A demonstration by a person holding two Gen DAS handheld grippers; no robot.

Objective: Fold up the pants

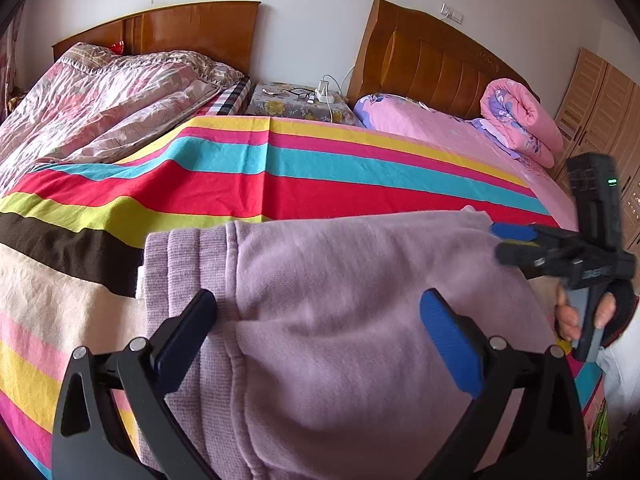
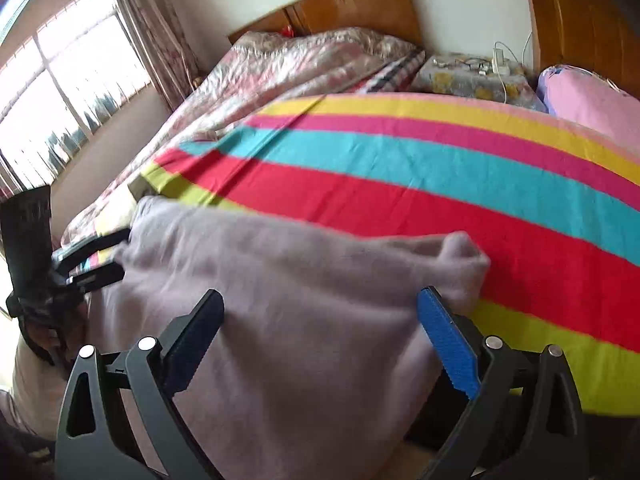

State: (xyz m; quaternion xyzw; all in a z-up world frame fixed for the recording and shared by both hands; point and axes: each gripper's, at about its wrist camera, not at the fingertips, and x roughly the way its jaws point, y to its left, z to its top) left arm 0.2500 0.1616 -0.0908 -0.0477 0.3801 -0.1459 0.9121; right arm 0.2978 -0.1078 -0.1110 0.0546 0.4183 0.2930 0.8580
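The pants (image 1: 360, 312) lie on the near part of the striped sheet (image 1: 320, 184), which covers the bed. The left gripper (image 1: 320, 320) stands over their near left part, and the right gripper (image 2: 320, 320) over their near right part. Far behind the sheet, a nightstand (image 1: 296, 106) sits between two headboards, with a quilt (image 1: 100, 96) at far left and a rolled blanket (image 1: 520, 120) at far right.

A lived-in home bedroom: two beds side by side, each with a wooden headboard (image 1: 432, 56), a striped bedsheet (image 1: 320, 168) across the near one, a crumpled floral quilt (image 1: 112, 96), a rolled pink duvet (image 1: 520, 120), a cluttered nightstand (image 1: 300, 104), a wardrobe (image 1: 600, 96) and a curtained window (image 2: 68, 80).
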